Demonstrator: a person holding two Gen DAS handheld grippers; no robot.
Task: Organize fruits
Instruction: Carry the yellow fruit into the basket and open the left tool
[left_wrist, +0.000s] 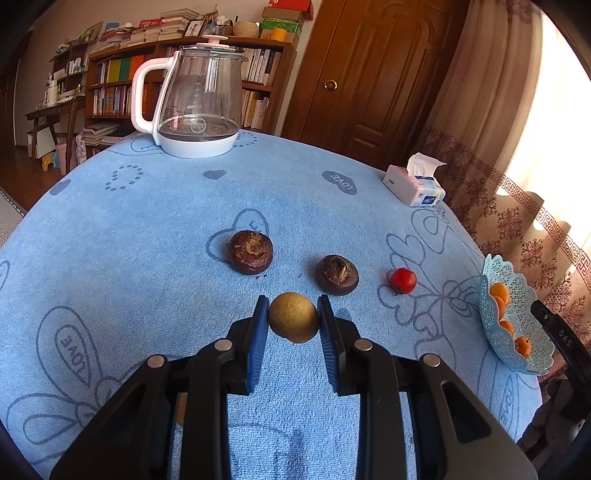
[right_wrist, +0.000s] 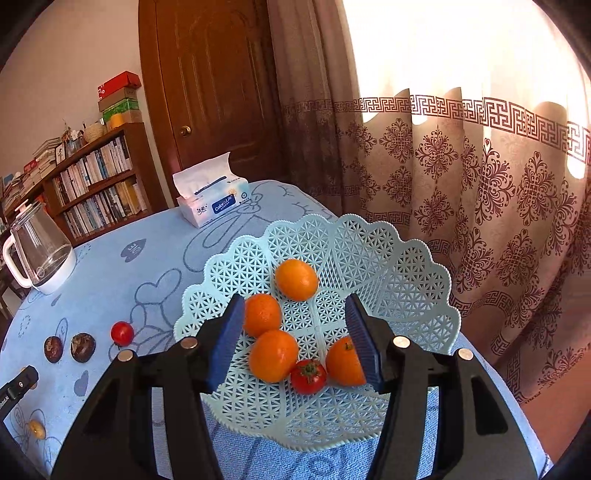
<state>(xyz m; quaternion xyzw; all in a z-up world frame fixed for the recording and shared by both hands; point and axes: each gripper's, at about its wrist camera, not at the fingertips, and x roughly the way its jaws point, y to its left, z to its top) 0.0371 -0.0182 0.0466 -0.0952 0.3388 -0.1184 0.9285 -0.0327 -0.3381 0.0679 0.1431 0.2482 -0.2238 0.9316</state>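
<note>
My left gripper (left_wrist: 293, 317) is shut on a yellow-brown round fruit (left_wrist: 293, 316) just above the blue tablecloth. Beyond it lie two dark brown water chestnuts (left_wrist: 251, 252) (left_wrist: 337, 275) and a small red fruit (left_wrist: 402, 281). My right gripper (right_wrist: 295, 332) is open and empty, hovering over the light blue lattice basket (right_wrist: 406, 266). The basket holds several oranges (right_wrist: 296, 279) and a red tomato (right_wrist: 308, 376). The basket also shows at the right edge in the left wrist view (left_wrist: 495, 332).
A glass kettle with a white base (left_wrist: 195, 99) stands at the table's far side. A tissue pack (left_wrist: 413, 184) lies at the far right edge. Another small yellow fruit (right_wrist: 37, 429) lies near the front left. A curtain (right_wrist: 480, 184) hangs close behind the basket.
</note>
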